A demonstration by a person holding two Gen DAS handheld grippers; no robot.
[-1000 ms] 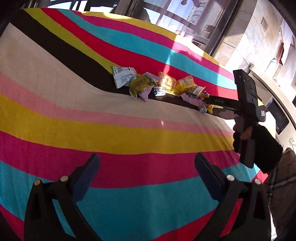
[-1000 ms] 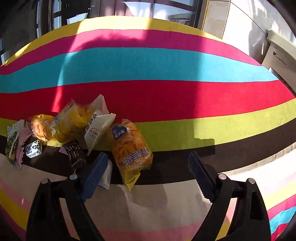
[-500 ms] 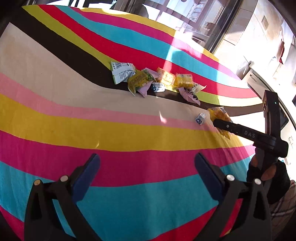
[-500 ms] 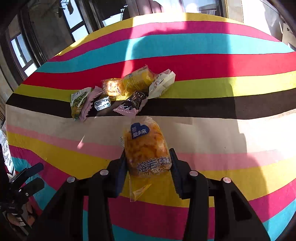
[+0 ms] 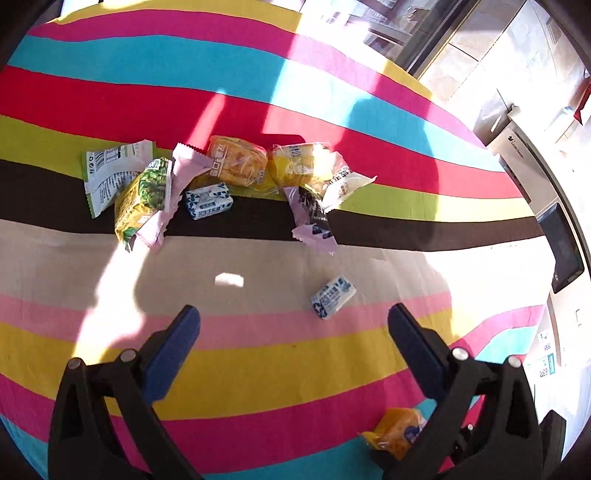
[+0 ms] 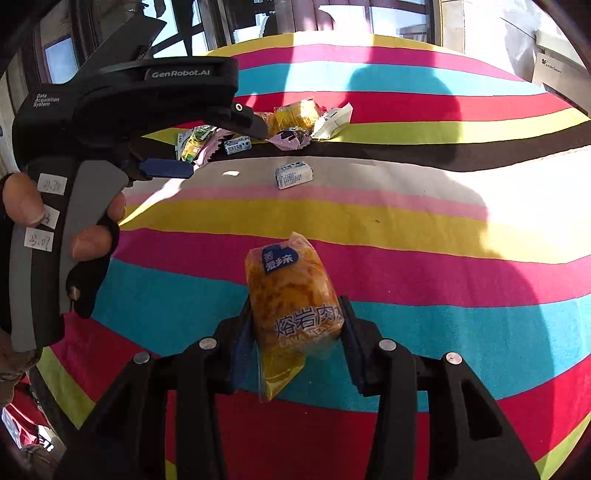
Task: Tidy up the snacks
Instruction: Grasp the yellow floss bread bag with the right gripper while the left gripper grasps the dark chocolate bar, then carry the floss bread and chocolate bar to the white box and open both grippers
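Right tongs (image 6: 295, 325) clamped on one orange bun packet (image 6: 291, 295), left tongs (image 5: 295, 328) apart; two blue-white candies (image 5: 332, 297), one apart from the pile

We seem to be in a sunlit home room: a bright, multicoloured striped cloth (image 5: 258, 369) covers the table, tall dark-framed windows (image 6: 207, 22) stand behind, and pale tiled flooring (image 5: 480, 55) lies beside.
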